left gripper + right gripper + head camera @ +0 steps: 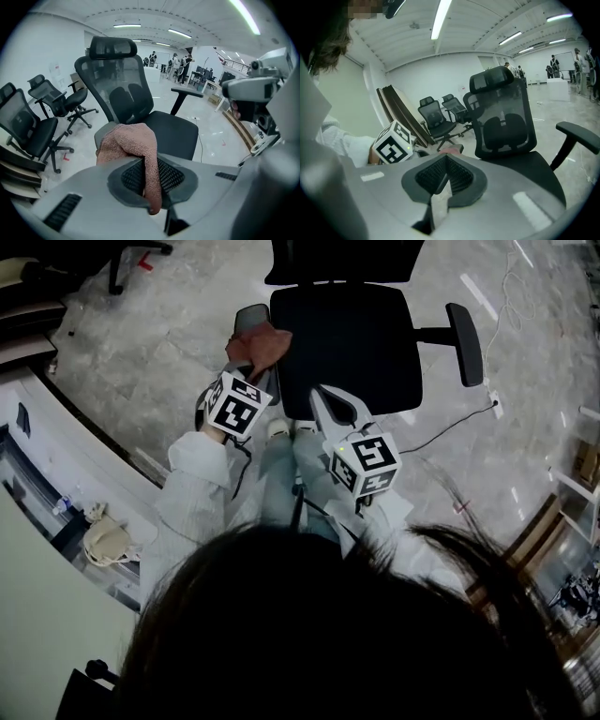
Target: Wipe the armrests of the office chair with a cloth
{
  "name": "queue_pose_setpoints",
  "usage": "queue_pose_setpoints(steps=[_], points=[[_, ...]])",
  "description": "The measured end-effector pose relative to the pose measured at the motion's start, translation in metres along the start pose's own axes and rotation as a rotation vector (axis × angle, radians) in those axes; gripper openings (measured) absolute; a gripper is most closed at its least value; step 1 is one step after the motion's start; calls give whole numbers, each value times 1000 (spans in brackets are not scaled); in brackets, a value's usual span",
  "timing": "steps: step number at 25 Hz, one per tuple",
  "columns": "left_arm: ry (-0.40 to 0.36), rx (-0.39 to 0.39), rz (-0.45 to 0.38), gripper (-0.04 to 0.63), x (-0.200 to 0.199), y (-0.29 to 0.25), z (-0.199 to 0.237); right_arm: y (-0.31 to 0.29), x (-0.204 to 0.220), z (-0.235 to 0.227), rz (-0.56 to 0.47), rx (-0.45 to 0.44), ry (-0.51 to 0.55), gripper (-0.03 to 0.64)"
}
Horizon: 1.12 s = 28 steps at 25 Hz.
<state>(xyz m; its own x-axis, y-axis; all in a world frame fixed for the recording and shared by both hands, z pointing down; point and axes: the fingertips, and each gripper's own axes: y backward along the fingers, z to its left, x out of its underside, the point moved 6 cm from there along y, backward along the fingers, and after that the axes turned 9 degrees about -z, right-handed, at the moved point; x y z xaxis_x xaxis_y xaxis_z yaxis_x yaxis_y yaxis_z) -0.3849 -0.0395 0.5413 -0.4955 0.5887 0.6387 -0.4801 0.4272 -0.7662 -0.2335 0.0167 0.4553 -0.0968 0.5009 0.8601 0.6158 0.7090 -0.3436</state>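
The black office chair's seat (347,343) faces me. A pink cloth (262,345) lies bunched over its left armrest (249,317). My left gripper (247,367) is shut on the cloth and reaches onto that armrest. In the left gripper view the cloth (133,143) hangs between the pads of the left gripper (144,166) and covers most of the left armrest (106,133). My right gripper (325,396) hovers at the seat's front edge, shut with nothing in it. The right armrest (466,343) stands bare and apart from both grippers, and shows as the right armrest (577,134) beyond the right gripper (446,160).
My legs and white shoes (281,427) stand just before the seat. A cable (450,427) runs over the floor at the right. A curved white counter (66,465) lies to the left. Other office chairs (42,126) stand at the left, with people far off.
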Motion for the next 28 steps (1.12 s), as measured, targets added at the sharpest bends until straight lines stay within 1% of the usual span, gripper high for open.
queue_pose_setpoints(steps=[3,5,9,12,14,16,18,20,22,25,26,28], points=[[17,2,-16,38,16,16,-29,4,-6,1,-12,-15,-2,2],[3,4,-17,38,25,25,-48,7,-8,2,-19,-21,-1,2],[-36,56,15,38,41,38,-83,13,-10,5,-25,-33,-1,2],[-6,23,1,38,54,43,-88,17,-11,10,-33,-37,-2,2],[26,3,-11,38,55,43,-82,19,-11,11,-34,-37,-5,2],[33,1,-8,38,48,40,-72,19,-9,9,-28,-35,-12,2],[31,29,3,39,38,35,-62,17,-5,5,-16,-31,-22,2],[40,47,-5,40,29,31,-53,16,-1,2,-4,-27,-33,2],[67,21,-35,40,20,29,-37,15,3,2,8,-25,-40,2],[152,-27,-46,40,11,18,-1,11,7,0,24,-20,-46,2],[168,-41,-47,40,6,14,10,10,7,-1,28,-15,-48,2],[173,-82,-57,40,-7,7,34,8,8,-5,35,-4,-53,2]])
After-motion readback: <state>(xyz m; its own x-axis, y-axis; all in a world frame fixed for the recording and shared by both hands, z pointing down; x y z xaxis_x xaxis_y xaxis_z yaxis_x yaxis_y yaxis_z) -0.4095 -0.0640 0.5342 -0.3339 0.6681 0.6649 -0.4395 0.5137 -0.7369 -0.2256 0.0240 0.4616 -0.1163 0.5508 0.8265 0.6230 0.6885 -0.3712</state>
